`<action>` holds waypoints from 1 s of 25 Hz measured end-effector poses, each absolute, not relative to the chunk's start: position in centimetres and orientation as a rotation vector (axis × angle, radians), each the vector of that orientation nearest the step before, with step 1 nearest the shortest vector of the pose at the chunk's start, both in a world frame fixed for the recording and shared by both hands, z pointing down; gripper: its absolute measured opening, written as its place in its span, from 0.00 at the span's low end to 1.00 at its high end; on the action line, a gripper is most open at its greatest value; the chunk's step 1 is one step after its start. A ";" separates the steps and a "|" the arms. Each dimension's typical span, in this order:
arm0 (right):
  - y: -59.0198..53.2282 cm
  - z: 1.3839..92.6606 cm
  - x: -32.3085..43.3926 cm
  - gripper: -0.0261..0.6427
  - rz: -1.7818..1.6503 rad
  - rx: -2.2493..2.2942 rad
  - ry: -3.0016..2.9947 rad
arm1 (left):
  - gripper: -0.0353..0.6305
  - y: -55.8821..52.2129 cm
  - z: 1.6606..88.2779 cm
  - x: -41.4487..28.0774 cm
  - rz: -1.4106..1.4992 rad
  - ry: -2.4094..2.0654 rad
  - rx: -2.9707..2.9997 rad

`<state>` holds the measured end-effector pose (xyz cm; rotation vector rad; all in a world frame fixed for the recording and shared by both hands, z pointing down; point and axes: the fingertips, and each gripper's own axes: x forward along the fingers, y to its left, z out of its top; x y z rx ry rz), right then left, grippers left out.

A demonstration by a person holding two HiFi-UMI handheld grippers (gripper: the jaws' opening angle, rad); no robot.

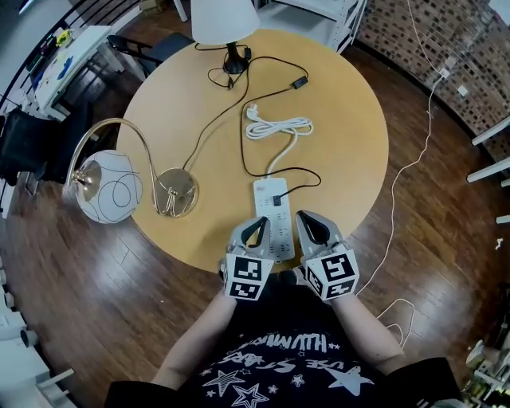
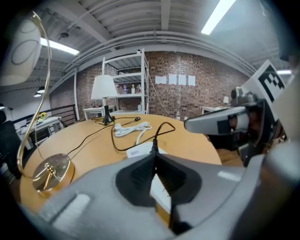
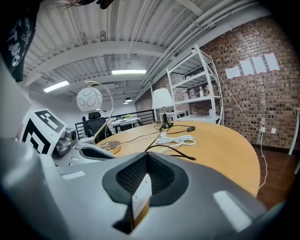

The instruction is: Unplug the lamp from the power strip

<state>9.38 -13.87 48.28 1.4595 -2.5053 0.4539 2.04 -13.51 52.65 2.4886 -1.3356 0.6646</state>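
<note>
**Both grippers closed at the near edge of a round table**

Nearest, at the table's rim, the left gripper (image 1: 256,231) and right gripper (image 1: 312,227) sit side by side, grey shells with black ribbed pads. Each has its fingers drawn together with nothing between them. The white power strip (image 1: 271,215), a long flat plastic bar, lies on the table between and just beyond the two grippers. A black plug (image 1: 280,196) sits in it, and its thin black cord (image 1: 243,135) loops away over the top.

The table (image 1: 343,127) is round, with a smooth pale wood top. A white cable (image 1: 277,127) lies coiled near the middle. At the far edge stands a lamp (image 1: 225,20) with a white shade and a slim black stem. At the left rim is a brass lamp (image 1: 176,191) with a round polished base, a thin curved arm and a white globe (image 1: 111,187) hanging off the table.

Below is a dark plank floor (image 1: 430,199) with a glossy finish. A brick wall (image 1: 430,48) closes the far right, and white open shelving (image 2: 124,84) stands against it.
</note>
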 end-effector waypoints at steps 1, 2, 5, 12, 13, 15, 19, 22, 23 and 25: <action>-14.2 48.5 9.3 0.05 0.457 1.464 -2.495 | 0.06 -13.9 52.9 2.0 0.671 -1.328 2.486; -14.4 48.7 9.2 0.05 0.463 1.467 -2.484 | 0.06 -14.2 53.2 2.0 0.678 -1.320 2.488; -14.7 49.7 8.8 0.05 0.480 1.461 -2.459 | 0.06 -14.7 53.9 2.4 0.704 -1.283 2.500; -15.2 51.3 8.0 0.05 0.495 1.446 -2.420 | 0.06 -15.0 55.8 3.4 0.806 -1.193 2.518; -15.3 51.5 8.0 0.05 0.494 1.443 -2.416 | 0.06 -15.0 56.0 3.5 0.813 -1.184 2.521; -15.4 51.8 7.9 0.05 0.494 1.436 -2.411 | 0.06 -14.8 56.4 3.7 0.816 -1.157 2.531; -15.7 52.0 7.7 0.05 0.494 1.418 -2.403 | 0.06 -14.4 56.7 3.8 0.831 -1.119 2.549; -15.9 52.0 7.4 0.05 0.489 1.404 -2.407 | 0.06 -14.3 56.6 3.8 0.857 -1.114 2.573; -16.0 52.1 7.3 0.05 0.491 1.396 -2.412 | 0.06 -14.3 56.6 3.8 0.862 -1.111 2.578; -16.2 52.4 7.0 0.05 0.504 1.368 -2.419 | 0.06 -14.4 56.7 3.8 0.844 -1.106 2.571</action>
